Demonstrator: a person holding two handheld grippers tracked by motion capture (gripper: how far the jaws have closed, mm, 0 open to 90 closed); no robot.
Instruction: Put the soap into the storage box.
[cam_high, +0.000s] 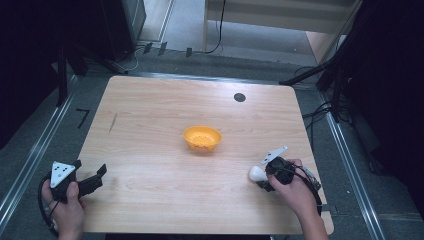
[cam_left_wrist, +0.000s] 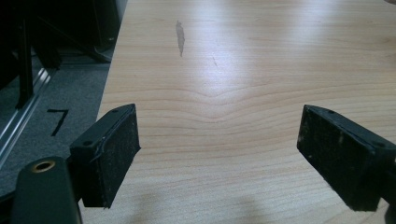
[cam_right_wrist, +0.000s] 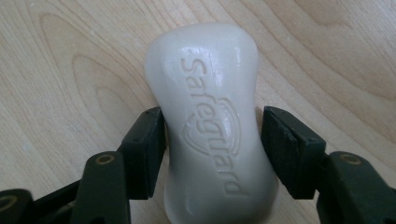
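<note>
My right gripper (cam_right_wrist: 212, 149) has its jaws closed against both sides of the white Safeguard soap bar (cam_right_wrist: 210, 121), which lies flat on the wooden bench (cam_high: 150, 125) near its right front corner. My left gripper (cam_left_wrist: 219, 154) sits wide open with nothing in it at the left front edge. An orange bowl (cam_high: 202, 138) stands mid-bench, well apart from the soap.
</note>
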